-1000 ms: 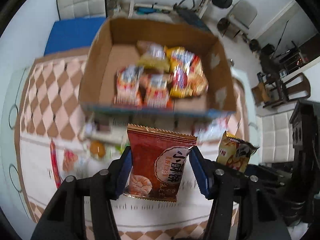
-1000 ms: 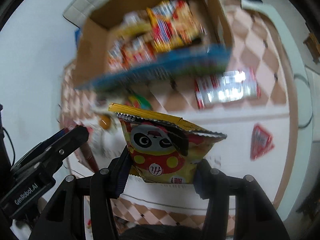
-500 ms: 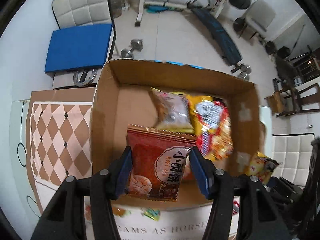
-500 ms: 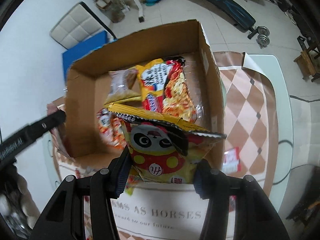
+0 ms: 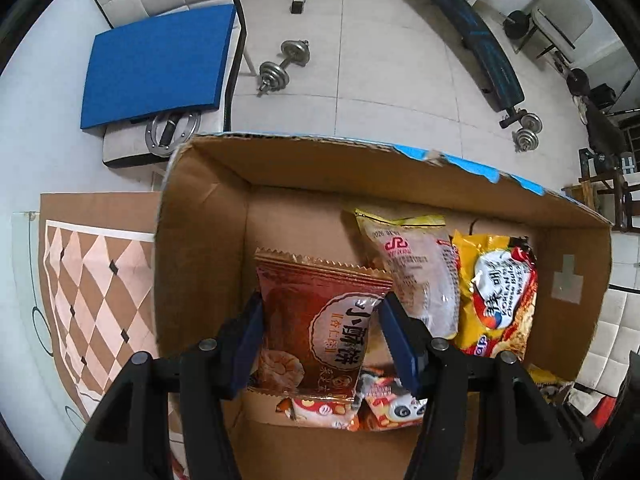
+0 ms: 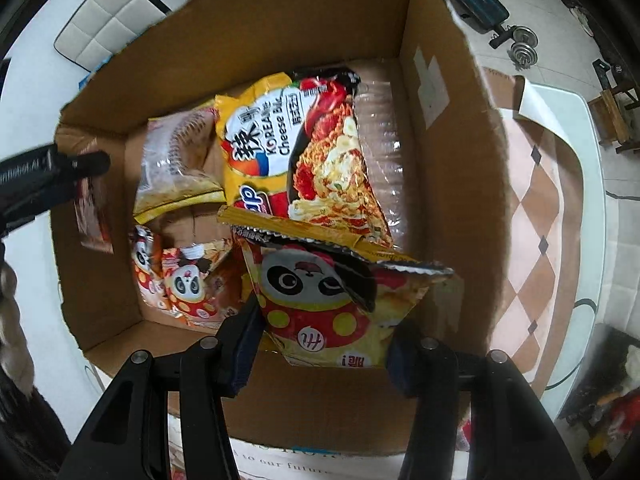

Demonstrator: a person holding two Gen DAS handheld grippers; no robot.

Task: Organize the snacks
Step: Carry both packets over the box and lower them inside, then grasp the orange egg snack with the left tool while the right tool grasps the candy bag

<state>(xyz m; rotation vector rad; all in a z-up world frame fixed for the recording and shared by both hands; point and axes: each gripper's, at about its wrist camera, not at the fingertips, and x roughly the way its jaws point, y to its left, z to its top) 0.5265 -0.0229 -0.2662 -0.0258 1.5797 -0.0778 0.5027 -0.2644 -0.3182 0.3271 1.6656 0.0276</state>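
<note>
My left gripper (image 5: 320, 340) is shut on a dark red snack packet (image 5: 316, 320) and holds it over the left part of the open cardboard box (image 5: 200, 240). My right gripper (image 6: 326, 332) is shut on a yellow panda snack bag (image 6: 320, 300) and holds it over the box's (image 6: 440, 160) near right corner. Inside lie a yellow Korean noodle pack (image 6: 296, 148), a clear-and-yellow bag (image 5: 416, 276) and small panda packets (image 6: 188, 284). The left gripper also shows at the left edge of the right wrist view (image 6: 52, 176).
The box stands on a table with a brown checkered cloth (image 5: 92, 280). Beyond it are a chair with a blue cushion (image 5: 156, 60), dumbbells (image 5: 284, 64) and a weight bench (image 5: 476, 36) on the tiled floor. A white chair (image 6: 108, 20) stands behind.
Both grippers have moved forward from above the table to over the box, each still holding its packet. The box contents now lie directly below them.
</note>
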